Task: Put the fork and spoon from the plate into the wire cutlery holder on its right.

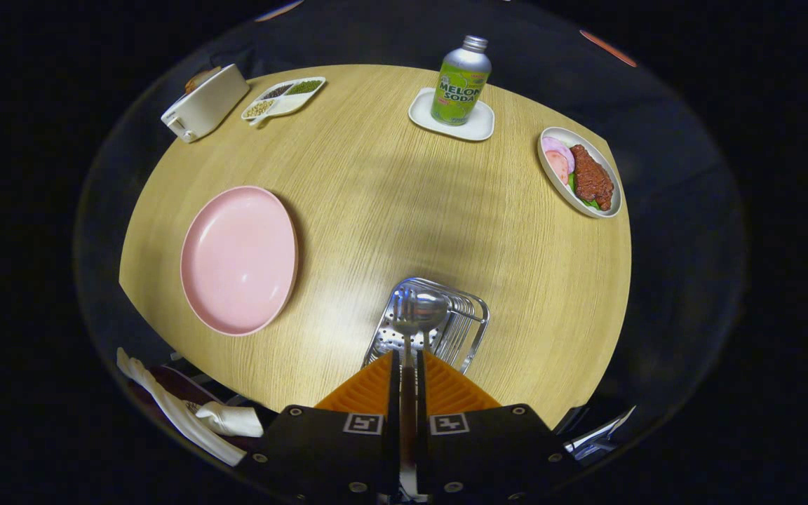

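Two utensils were named in the task, and the round pink plate (pixel 239 259) lay bare on the pale wood-grain worktop (pixel 390 182), so both had evidently left it. In the gripper view, the shiny metal spoon (pixel 419 311) hung with its bowl over the chrome wire cutlery holder (pixel 463 322), which stood on the worktop to the right of the plate and just ahead of the tongs (pixel 408 368). Something pronged and metallic sat just left of the spoon's bowl, over the holder's perforated base; it may have been the fork, but the glare made that hard to tell. My judgement was that the task stood near its end: the spoon was over the holder but not yet let go, and what remained was lowering it in and releasing.

The tongs were nearly closed, both fingers clamped on the spoon's slim handle, which ran back through the narrow gap between them. They appeared to touch nothing else.

Farther off on the worktop, well clear of the work, stood a green-labelled metal drink bottle (pixel 461 81) on a small white square coaster (pixel 477 125), an oval white dish of food (pixel 581 172), a divided white tray of seeds (pixel 283 98) and a cream box-shaped appliance (pixel 204 104).
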`<state>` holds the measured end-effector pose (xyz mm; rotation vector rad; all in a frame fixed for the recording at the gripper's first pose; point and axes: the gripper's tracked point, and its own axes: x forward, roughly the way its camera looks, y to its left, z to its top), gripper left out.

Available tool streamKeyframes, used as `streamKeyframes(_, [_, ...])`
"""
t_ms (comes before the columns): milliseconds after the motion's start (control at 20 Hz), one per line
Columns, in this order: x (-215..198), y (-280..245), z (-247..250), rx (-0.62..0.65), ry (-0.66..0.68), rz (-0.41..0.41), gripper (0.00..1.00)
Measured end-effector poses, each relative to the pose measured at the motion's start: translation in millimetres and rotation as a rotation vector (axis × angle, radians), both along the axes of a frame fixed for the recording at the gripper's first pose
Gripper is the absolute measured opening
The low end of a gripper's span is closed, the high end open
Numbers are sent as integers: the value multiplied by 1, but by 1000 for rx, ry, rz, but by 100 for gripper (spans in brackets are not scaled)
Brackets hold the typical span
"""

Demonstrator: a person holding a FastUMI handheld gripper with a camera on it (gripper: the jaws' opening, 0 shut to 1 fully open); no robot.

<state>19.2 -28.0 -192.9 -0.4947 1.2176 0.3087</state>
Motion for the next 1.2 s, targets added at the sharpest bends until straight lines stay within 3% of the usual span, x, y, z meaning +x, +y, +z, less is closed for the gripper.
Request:
streamKeyframes(150, [2, 3, 7, 46, -22, -19, 27])
streamKeyframes(400, [8, 16, 29, 184, -105, -68, 93])
streamKeyframes(450, [10, 18, 37, 199, -130, -74, 99])
streamKeyframes(900, [49, 51, 122, 332, -515, -103, 99])
streamKeyframes(1200, [62, 70, 193, 484, -771, -173, 98])
